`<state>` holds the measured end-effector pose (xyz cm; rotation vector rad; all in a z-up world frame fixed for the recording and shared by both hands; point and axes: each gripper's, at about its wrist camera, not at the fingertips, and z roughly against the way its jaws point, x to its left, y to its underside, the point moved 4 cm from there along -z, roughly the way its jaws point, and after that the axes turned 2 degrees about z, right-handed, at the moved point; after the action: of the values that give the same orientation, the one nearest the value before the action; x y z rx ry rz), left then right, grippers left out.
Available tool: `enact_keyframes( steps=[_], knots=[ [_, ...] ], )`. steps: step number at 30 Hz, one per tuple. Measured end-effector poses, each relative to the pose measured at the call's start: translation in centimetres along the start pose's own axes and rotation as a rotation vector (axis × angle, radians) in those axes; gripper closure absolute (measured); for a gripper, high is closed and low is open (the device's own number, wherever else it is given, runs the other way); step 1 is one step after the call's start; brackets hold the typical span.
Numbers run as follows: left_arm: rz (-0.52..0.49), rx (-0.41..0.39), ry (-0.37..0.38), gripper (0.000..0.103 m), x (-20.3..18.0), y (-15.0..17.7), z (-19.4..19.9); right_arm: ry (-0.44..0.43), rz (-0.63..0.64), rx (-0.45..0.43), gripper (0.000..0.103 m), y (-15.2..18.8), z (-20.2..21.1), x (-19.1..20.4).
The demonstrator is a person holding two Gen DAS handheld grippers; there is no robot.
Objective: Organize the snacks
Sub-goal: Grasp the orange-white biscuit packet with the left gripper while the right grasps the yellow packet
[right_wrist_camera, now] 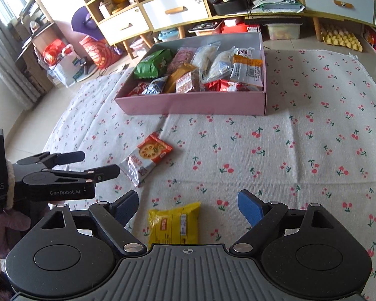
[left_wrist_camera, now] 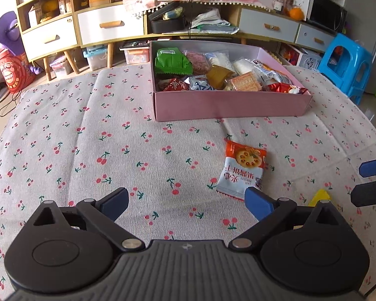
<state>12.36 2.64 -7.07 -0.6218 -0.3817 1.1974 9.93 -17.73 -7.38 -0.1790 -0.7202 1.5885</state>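
Note:
A pink box [left_wrist_camera: 228,106] [right_wrist_camera: 188,104] holding several snack packets stands on the cherry-print cloth. An orange and white biscuit packet [left_wrist_camera: 242,169] [right_wrist_camera: 146,159] lies loose in front of the box. A yellow packet [right_wrist_camera: 174,223] lies flat between the fingers of my right gripper [right_wrist_camera: 188,208], which is open and empty above it; its corner [left_wrist_camera: 319,197] shows in the left wrist view. My left gripper [left_wrist_camera: 186,204] is open and empty, just short and left of the biscuit packet. It also shows in the right wrist view [right_wrist_camera: 101,163].
The cloth [left_wrist_camera: 87,150] covers the table. Behind it stand a wooden cabinet with drawers [left_wrist_camera: 107,25], storage bins on the floor, a blue plastic stool [left_wrist_camera: 346,62] at the right and a microwave [left_wrist_camera: 325,12].

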Motion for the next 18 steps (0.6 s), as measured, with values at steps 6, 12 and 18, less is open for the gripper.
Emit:
enact_keyframes(
  steps=[6,12,18],
  knots=[
    [-0.090,-0.018,-0.009,0.003,-1.0,1.1,0.3,0.009,0.083,0.064,0.015,3.0,-0.9,1.2],
    [-0.114,-0.015,-0.020,0.002,-1.6,1.6,-0.3,0.033,0.156,0.087,0.015,5.0,-2.0,2.5],
    [-0.147,-0.022,-0.007,0.001,-2.9,2.0,-0.9,0.107,0.223,0.049,0.015,5.5,-2.4,3.3]
  ],
)
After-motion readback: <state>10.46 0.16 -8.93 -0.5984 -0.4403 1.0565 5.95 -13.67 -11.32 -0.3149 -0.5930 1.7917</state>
